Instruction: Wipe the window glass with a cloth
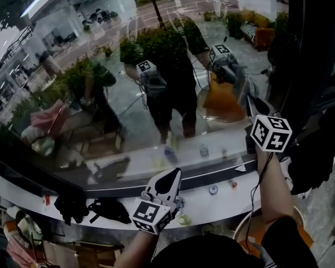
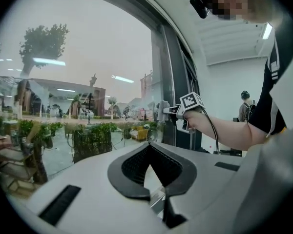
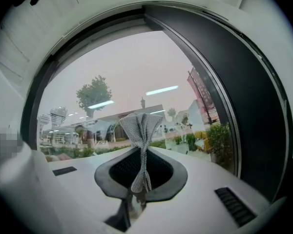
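While the right gripper (image 3: 140, 149) has its jaws pressed together on the grey woven cloth (image 3: 139, 128), the left gripper (image 1: 170, 177) has its jaws closed too, with nothing between them. The cloth is pinched at its lower end. It stands out of the jaws toward 12 o'clock in the right gripper view, and its free end fans out wider. Its long axis follows the line of the jaws, so it points at the large curved window glass (image 3: 136, 77) directly ahead. I cannot tell whether the cloth tip touches the pane already; it seems very near.

From the head view the right gripper is raised at 3 o'clock, close to the dark window frame (image 1: 301, 49). The left gripper is low at 6 o'clock, above the white windowsill (image 1: 223, 197). The right hand is therefore the nearer one to the glass, and I judge it will do the wiping by pushing the cloth forward and sweeping toward 9 o'clock.
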`<state>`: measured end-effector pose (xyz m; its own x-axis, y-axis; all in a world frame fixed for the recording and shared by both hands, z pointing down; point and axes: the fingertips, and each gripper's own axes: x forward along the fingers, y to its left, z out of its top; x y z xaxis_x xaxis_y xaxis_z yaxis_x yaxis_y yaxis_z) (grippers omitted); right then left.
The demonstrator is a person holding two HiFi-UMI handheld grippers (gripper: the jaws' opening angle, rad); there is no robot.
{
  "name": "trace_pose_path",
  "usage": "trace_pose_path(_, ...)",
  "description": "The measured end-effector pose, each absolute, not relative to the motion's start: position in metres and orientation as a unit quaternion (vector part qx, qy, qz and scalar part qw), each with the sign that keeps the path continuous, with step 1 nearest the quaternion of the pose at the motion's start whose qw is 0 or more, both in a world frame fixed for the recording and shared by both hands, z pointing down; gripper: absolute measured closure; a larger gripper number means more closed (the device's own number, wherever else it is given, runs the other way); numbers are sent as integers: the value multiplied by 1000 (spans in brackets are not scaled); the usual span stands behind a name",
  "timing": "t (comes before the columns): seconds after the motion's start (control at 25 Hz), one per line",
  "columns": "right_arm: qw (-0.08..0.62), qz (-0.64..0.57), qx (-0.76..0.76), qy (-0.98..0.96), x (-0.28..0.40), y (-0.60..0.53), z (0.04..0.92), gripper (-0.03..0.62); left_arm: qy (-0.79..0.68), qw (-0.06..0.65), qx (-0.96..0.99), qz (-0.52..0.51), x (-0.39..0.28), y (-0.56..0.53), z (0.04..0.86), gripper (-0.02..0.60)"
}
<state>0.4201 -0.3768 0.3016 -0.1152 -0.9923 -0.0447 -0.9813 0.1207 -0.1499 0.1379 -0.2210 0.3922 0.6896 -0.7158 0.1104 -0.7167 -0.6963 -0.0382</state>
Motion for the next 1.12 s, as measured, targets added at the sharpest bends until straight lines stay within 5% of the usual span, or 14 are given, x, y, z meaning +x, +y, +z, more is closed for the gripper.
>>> trace_pose_path(1.12,18,-87,-563,821,99,-140,409,549,-472,75,878,34,-92,-51,449,574)
